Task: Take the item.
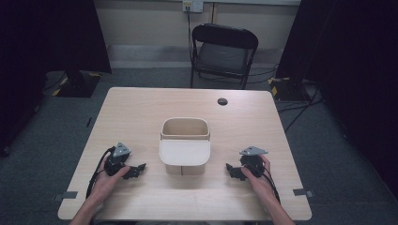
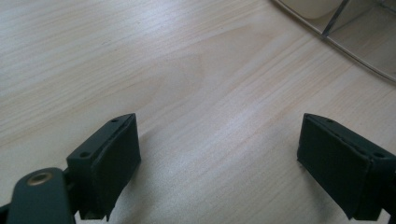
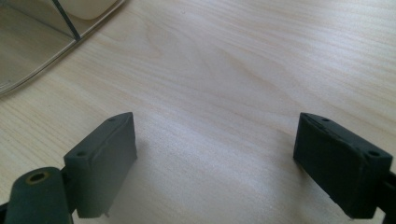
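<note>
A beige bin (image 1: 185,146) with a rounded open top and a slanted front flap stands in the middle of the light wooden table (image 1: 141,108). My left gripper (image 1: 137,170) rests on the table to the bin's left, held by a hand, its jaws wide apart over bare wood (image 2: 215,154). My right gripper (image 1: 233,171) rests to the bin's right, also held by a hand, and stands open with nothing between its pads (image 3: 212,158). The bin's lower edge (image 2: 355,42) shows at the top right of the left gripper view, and the bin's edge (image 3: 42,42) at the top left of the right gripper view.
A black folding chair (image 1: 224,52) stands beyond the table's far edge. A dark round cable hole (image 1: 222,101) sits near the table's back right. Black curtains and stand bases flank the floor on both sides. Tape marks lie near the table's front corners.
</note>
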Demonstrator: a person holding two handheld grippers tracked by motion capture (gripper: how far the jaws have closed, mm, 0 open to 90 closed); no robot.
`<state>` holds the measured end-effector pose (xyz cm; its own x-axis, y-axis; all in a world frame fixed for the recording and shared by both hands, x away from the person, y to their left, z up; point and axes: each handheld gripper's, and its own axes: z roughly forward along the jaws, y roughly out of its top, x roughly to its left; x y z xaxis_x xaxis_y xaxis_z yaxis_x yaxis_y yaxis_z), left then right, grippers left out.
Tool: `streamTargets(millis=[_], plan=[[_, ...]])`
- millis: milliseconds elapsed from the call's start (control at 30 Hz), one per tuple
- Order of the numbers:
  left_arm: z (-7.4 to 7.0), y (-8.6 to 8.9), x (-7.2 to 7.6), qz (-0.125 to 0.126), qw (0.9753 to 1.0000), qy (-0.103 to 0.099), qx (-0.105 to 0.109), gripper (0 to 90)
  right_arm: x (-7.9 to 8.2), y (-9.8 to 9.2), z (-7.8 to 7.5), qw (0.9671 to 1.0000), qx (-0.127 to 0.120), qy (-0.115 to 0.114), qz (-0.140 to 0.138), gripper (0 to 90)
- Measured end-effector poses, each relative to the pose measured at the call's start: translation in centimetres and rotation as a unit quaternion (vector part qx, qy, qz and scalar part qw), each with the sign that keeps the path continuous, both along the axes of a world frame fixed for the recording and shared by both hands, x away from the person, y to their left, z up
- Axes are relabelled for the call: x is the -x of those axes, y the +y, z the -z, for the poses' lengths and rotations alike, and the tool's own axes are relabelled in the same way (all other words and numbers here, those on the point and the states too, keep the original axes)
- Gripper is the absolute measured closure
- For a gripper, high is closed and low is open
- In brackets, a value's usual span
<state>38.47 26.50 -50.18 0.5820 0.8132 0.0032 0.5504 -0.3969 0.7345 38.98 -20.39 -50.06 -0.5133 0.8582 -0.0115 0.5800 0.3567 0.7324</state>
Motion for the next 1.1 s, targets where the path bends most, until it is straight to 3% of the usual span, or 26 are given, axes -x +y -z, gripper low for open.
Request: streamTargets(millis=[667,1100], plan=[[-0.5,0.0,0.1,-0.006,0.9999,0.007,0.006,16.2,0.0,0.0,0.0,1.0000,0.000,0.000,0.000,12.3],[-2.0,-0.7,0.8,0.011,0.9988,-0.022,0.041,16.2,0.0,0.0,0.0,1.0000,0.000,0.000,0.001,12.3]])
